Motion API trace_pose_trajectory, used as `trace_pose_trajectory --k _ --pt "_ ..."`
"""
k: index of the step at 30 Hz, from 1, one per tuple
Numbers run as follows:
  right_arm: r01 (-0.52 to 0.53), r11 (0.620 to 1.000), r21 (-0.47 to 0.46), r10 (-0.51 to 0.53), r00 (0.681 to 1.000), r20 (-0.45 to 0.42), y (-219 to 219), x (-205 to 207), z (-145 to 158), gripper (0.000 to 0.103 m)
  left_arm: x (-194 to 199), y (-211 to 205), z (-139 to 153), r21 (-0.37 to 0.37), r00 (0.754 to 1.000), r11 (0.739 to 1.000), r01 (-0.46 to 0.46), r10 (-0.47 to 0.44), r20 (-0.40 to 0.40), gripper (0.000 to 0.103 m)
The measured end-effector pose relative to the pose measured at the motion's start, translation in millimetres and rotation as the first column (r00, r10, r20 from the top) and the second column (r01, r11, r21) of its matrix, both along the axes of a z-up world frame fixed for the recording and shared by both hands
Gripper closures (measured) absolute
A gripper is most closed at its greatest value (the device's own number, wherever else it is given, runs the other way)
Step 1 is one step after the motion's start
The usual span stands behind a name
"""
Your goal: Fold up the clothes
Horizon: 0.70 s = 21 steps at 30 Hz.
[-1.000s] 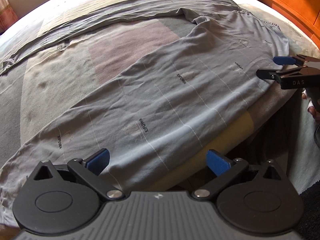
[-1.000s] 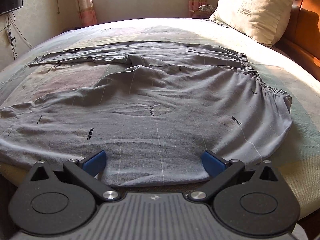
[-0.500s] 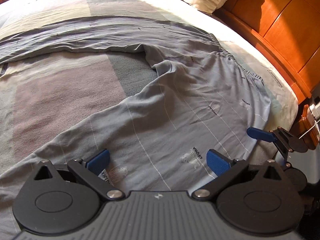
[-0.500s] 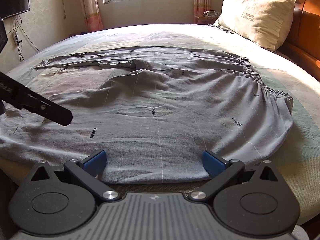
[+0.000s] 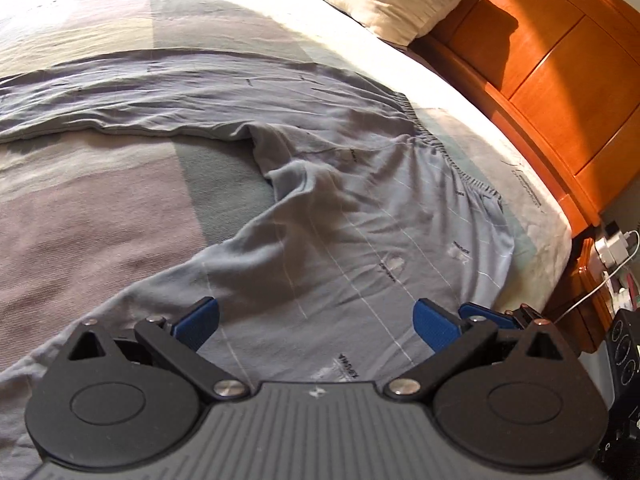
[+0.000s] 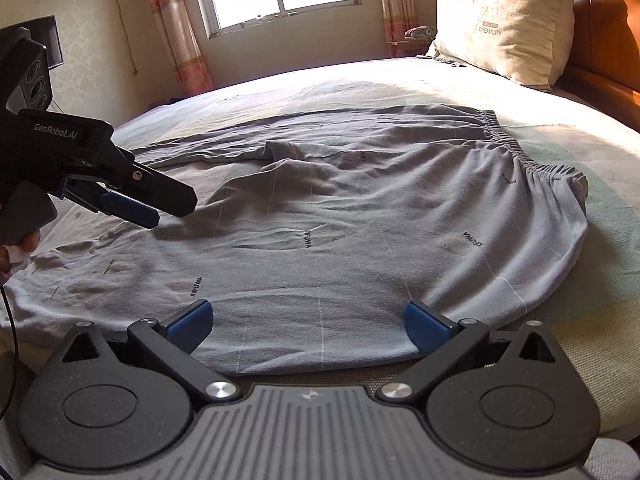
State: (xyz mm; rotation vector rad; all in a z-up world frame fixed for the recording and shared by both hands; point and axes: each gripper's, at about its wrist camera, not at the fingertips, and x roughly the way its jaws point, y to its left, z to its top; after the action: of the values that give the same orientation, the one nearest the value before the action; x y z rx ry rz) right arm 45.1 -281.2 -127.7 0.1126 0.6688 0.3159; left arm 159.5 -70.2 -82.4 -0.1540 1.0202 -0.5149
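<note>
On the bed point(image 6: 600, 152), a pair of grey trousers point(image 6: 320, 216) lies spread flat, its elastic waistband point(image 6: 536, 168) toward the pillow point(image 6: 508, 28) and the legs running off to the left. Both tools are empty, jaws wide: the right tool point(image 6: 308, 320) sits at the near edge of the cloth, and the left tool point(image 5: 316, 316) hovers over the near leg. No fold looks made yet; this seems the approach to a first grasp. Next, each tool needs to close on one edge before lifting.
</note>
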Motion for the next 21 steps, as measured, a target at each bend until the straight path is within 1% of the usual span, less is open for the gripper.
trace_pose_trajectory --k 1,2,3,4,5,6,8,9,11,13,16,18,19,21 --pt "-0.001 1.000 -0.005 0.001 1.000 0.001 0.7 -0.1 -0.1 0.000 2.8 -5.5 -4.7 0.010 1.000 1.000 0.004 -0.004 0.001 0.001" --pt "-0.002 1.000 -0.009 0.002 1.000 0.001 0.8 -0.3 -0.3 0.000 7.3 -9.4 -9.4 0.038 1.000 0.999 -0.007 0.007 0.005 0.001" --pt "-0.003 1.000 -0.012 0.003 1.000 0.002 0.9 -0.4 -0.4 0.000 12.7 -10.8 -13.7 0.066 1.000 0.997 -0.028 0.028 0.010 0.001" --pt "-0.004 1.000 -0.012 0.004 1.000 0.002 0.9 -0.5 -0.5 0.000 19.0 -9.3 -16.4 0.080 0.998 0.995 -0.051 0.049 0.033 0.001" --pt "-0.004 1.000 -0.008 0.004 1.000 0.002 0.4 -0.8 -0.5 0.000 24.4 -7.1 -15.8 0.078 0.996 0.994 -0.075 0.071 0.058 0.001" --pt "-0.005 1.000 -0.002 0.005 1.000 0.002 -0.6 -0.9 -0.4 0.000 31.0 -5.6 -14.3 0.084 0.993 0.991 -0.109 0.104 0.059 0.001" --pt "-0.005 1.000 0.017 0.005 1.000 0.002 -3.4 -0.9 -0.6 0.000 39.8 -3.3 -9.5 0.068 0.990 0.988 -0.142 0.140 0.033 0.001" --pt "-0.003 1.000 0.029 0.003 1.000 0.003 -5.1 -1.1 -0.7 0.000 40.2 -3.7 -5.4 0.063 0.990 0.988 -0.142 0.140 0.036 0.001" --pt "0.004 0.998 0.061 -0.005 1.000 0.008 -9.0 -1.5 -1.3 0.000 35.4 -7.4 3.2 0.056 0.993 0.992 -0.113 0.110 0.050 0.001" --pt "0.014 0.995 0.098 -0.015 1.000 0.013 -13.1 -1.8 -2.1 0.000 32.3 -12.9 4.4 0.019 0.997 0.997 -0.071 0.071 0.029 0.001" --pt "0.038 0.980 0.196 -0.043 0.999 0.019 -23.5 -0.8 -4.4 0.000 32.3 -21.3 -1.4 -0.035 1.000 0.999 -0.024 0.023 -0.017 0.001" --pt "0.045 0.968 0.247 -0.050 0.999 0.014 -29.6 -0.2 -5.2 0.000 38.2 -24.4 -8.7 -0.017 0.999 0.999 -0.038 0.037 -0.014 0.001" --pt "0.045 0.962 0.268 -0.050 0.999 0.011 -32.0 0.2 -5.5 0.000 42.6 -24.6 -13.0 0.007 0.998 0.998 -0.057 0.057 -0.008 0.001" --pt "0.046 0.954 0.295 -0.050 0.999 0.007 -35.1 0.7 -5.9 0.000 48.2 -24.7 -13.3 0.015 0.997 0.997 -0.075 0.075 -0.002 0.001"
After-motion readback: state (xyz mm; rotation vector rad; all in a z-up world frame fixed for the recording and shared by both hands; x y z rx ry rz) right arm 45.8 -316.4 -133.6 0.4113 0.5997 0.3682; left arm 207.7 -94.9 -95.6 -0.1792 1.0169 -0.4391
